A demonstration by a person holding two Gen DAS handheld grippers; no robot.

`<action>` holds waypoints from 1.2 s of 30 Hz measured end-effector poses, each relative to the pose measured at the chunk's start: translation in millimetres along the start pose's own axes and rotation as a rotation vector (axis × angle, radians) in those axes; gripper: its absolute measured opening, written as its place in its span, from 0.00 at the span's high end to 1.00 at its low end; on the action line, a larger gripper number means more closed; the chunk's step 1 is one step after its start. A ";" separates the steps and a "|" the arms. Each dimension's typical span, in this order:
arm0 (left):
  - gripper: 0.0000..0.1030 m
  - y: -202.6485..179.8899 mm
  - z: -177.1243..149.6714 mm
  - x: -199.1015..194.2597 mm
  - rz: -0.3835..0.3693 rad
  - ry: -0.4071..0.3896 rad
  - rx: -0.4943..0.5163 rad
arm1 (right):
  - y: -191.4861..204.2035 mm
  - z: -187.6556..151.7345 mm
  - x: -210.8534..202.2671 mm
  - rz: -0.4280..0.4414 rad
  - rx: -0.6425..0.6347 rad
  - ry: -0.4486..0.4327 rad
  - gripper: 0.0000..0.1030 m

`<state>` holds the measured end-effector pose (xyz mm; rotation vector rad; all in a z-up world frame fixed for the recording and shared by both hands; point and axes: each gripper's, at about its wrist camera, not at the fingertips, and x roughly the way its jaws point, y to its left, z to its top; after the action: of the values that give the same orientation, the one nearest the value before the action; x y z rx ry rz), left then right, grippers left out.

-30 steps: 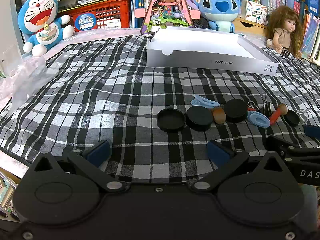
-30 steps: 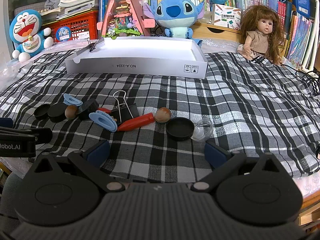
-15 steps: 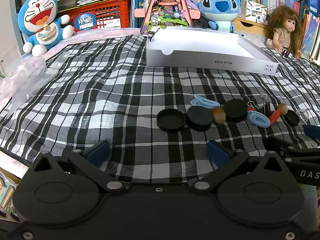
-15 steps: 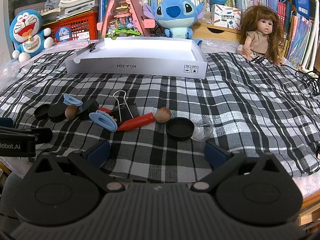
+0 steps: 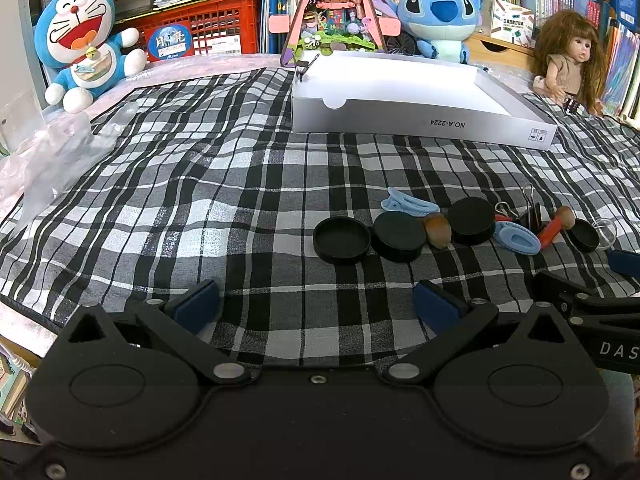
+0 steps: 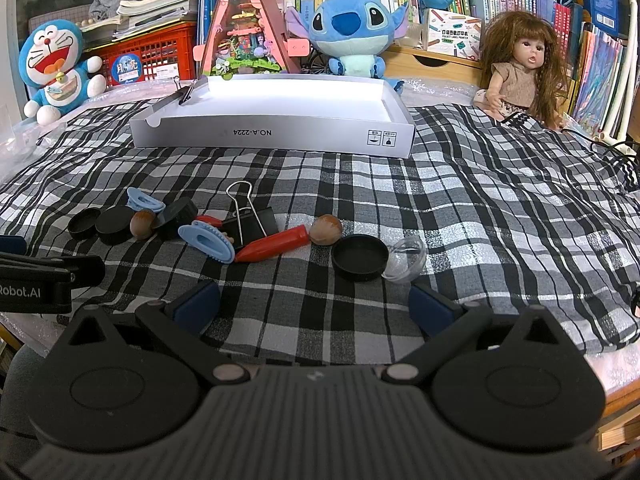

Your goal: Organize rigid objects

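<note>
Small rigid objects lie in a row on the plaid cloth: black round lids (image 5: pixel 342 239) (image 6: pixel 360 257), blue clips (image 6: pixel 211 242) (image 5: pixel 408 204), a black binder clip (image 6: pixel 250 222), a red crayon-shaped piece (image 6: pixel 274 244), brown nuts (image 6: pixel 327 230) (image 5: pixel 437 230) and a clear cap (image 6: pixel 406 259). A white shallow box (image 6: pixel 272 132) (image 5: pixel 424 120) stands behind them, its visible floor bare. My left gripper (image 5: pixel 316 306) is open and empty, just in front of the lids. My right gripper (image 6: pixel 314 306) is open and empty, just in front of the black lid and the clear cap.
Plush toys (image 5: pixel 86 46) (image 6: pixel 352 30), a triangular toy house (image 6: pixel 244 32), a doll (image 6: pixel 520 68), a red crate (image 5: pixel 208 28) and books line the back. Clear plastic wrap (image 5: pixel 60 152) lies at the left. The cloth's front edge is close below both grippers.
</note>
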<state>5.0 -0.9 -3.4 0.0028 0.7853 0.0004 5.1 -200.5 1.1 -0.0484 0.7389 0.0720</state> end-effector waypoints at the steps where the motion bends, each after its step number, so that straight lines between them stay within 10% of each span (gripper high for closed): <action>1: 0.00 0.0 -0.1 0.1 0.000 0.000 0.000 | 0.1 0.0 0.0 0.000 0.000 0.000 0.00; 36: 0.01 3.2 -11.5 -4.5 -0.017 -0.074 -0.005 | -7.5 -1.2 7.0 0.115 -0.075 -0.019 0.00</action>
<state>-6.3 2.3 -8.4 -0.0089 0.7109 -0.0143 10.0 -207.7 -4.4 -0.0766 0.7199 0.2097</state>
